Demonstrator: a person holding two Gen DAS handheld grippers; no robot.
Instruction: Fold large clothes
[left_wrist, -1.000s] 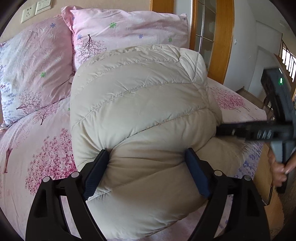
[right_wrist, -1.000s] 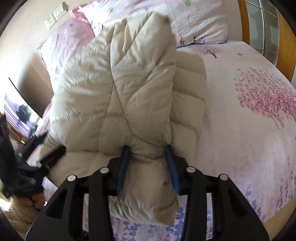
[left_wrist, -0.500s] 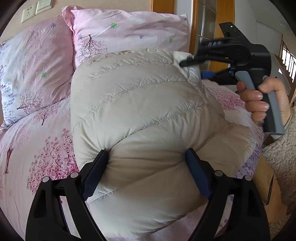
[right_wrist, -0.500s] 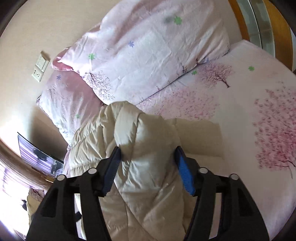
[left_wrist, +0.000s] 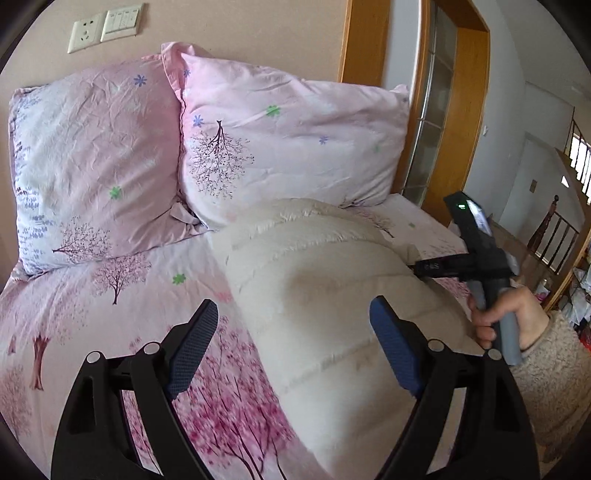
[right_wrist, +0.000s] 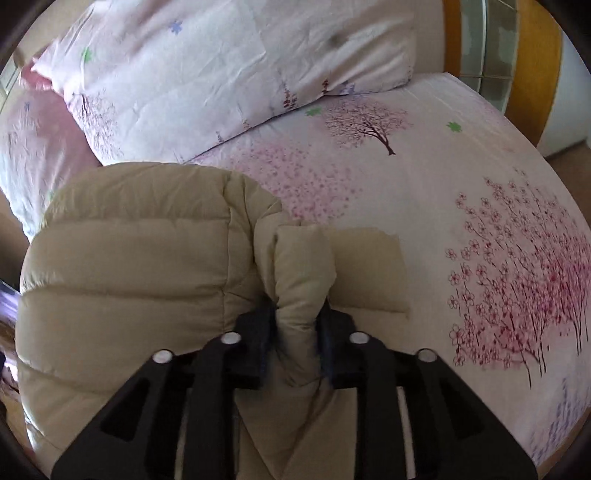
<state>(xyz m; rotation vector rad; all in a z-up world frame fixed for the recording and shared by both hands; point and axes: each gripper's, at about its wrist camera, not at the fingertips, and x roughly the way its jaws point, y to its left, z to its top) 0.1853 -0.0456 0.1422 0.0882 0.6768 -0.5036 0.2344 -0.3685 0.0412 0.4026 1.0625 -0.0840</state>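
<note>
Mid-fold: right gripper pinches the puffy beige quilted down jacket; left gripper, jaws wide and empty, should regrip its near edge.

Bed wearing a pink tree-print sheet; two matching pillows leaning at the head end, touching each other. Puffy beige jacket lying bunched on the sheet, just before the pillows.

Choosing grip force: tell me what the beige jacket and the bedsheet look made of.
Beige jacket: puffy quilted shell with a slight sheen, likely nylon or polyester over down-like fill; it bulges between stitched channels. Bedsheet: matte woven fabric, probably cotton, with a printed pink tree pattern and fine creases.
</note>
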